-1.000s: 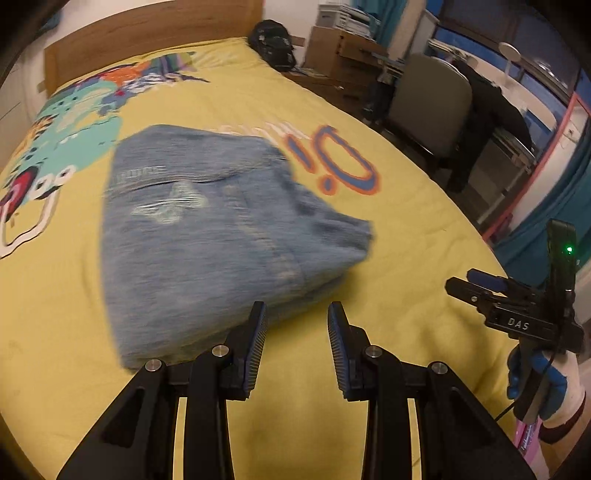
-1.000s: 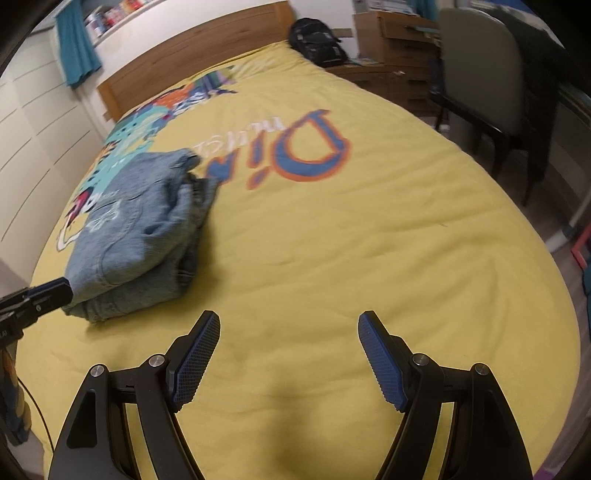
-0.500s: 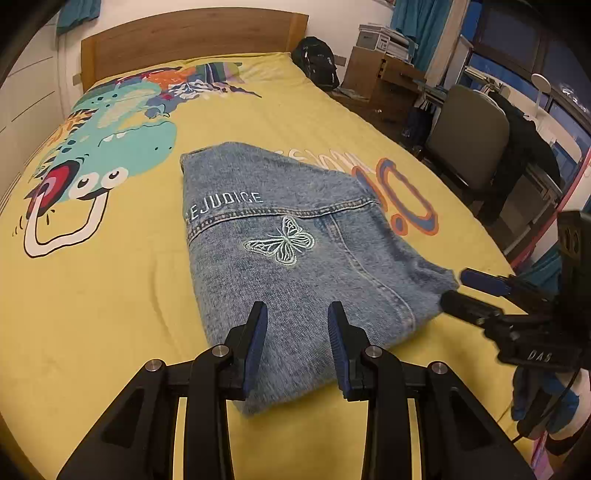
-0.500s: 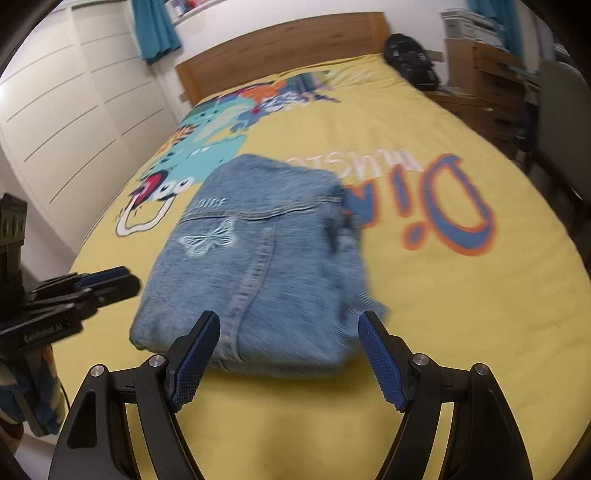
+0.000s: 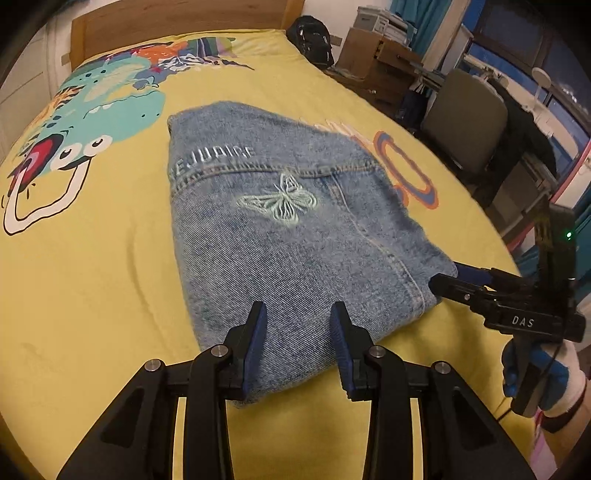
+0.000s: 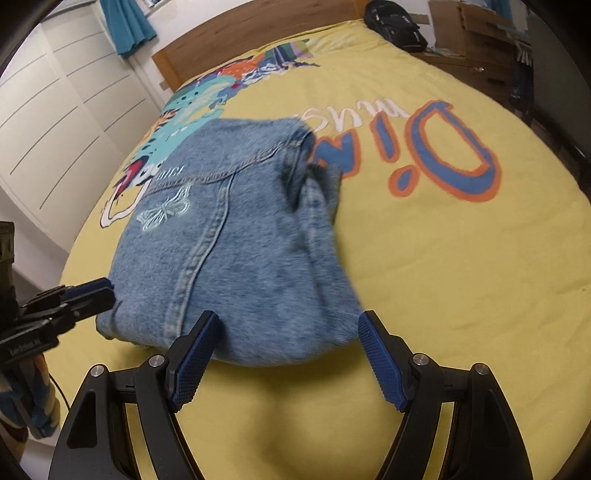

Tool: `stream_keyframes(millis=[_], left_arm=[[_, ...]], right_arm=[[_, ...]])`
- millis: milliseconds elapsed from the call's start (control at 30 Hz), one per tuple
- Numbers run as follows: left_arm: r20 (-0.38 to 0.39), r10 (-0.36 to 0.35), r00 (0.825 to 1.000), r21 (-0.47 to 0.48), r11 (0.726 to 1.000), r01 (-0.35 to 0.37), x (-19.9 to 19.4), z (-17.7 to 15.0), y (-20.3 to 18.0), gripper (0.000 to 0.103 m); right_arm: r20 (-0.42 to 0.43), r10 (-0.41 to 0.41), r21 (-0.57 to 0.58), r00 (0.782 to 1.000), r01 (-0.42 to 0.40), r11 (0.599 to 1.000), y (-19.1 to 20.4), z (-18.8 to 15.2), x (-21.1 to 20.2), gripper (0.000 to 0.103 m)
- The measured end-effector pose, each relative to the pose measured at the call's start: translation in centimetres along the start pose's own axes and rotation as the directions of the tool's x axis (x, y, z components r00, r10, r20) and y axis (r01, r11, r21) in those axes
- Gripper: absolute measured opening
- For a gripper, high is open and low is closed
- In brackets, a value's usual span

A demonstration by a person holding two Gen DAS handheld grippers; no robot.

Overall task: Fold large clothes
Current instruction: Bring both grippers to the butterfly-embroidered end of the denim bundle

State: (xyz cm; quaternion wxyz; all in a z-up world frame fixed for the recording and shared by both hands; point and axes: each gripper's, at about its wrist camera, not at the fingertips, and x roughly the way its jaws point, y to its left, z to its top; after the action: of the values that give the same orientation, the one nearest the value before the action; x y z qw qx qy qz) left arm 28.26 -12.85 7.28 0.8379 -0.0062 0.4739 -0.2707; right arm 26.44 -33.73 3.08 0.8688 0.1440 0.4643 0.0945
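A folded denim garment point(image 5: 295, 229) is seen lying in the middle of both frames, on a bed covered by a yellow bedspread point(image 5: 92, 295).

In the left wrist view the top face of the garment is shown squarely, with an embroidered butterfly point(image 5: 280, 201) and, above it, white stitched letters read as "EJUDICE"; the first letters cannot be made out. In the right wrist view the same lettering is blurred, but the stacked folded layers along the garment's right edge are shown, which the left view hides.

The left claw point(image 5: 297, 350) is held over the near edge of the garment with its jaws opening; the denim is seen behind the gap, not pressed by the pads. The right claw point(image 6: 286, 360) is held wide open at the near edge, gripping nothing. In the left view the right claw is also seen at the right of the frame, marked "DAS", held by a gloved hand point(image 5: 535, 376). In the right view the left claw appears at the left edge; its label is too blurred to read.

On the bedspread a cartoon dinosaur is printed at upper left in the left view, and large blue-and-orange letters point(image 6: 443, 155) are seen upside down in the right view. A wooden headboard point(image 6: 236, 26), white panelled cupboards point(image 6: 55, 122), a black backpack point(image 5: 310, 37) and a chair point(image 5: 465, 118) are visible around the bed.
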Motion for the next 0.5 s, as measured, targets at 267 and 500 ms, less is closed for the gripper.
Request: stream_keyframes(millis=[267,500], left_arm=[[0.052,-0.003,0.999,-0.14,0.99,0.01,-1.1,2.6,3.6,0.06],[0.001,-0.033,0.999,-0.192,0.981,0.033,1.9,3.9,5.4,0.072]], right_arm=[[0.004,0.006,0.038,1.0,-0.007,0.999,-0.9,3.4,0.6,0.081],[-0.107,0.093,0.13,0.99,-0.079,0.988,-1.7,5.0,5.8,0.082]])
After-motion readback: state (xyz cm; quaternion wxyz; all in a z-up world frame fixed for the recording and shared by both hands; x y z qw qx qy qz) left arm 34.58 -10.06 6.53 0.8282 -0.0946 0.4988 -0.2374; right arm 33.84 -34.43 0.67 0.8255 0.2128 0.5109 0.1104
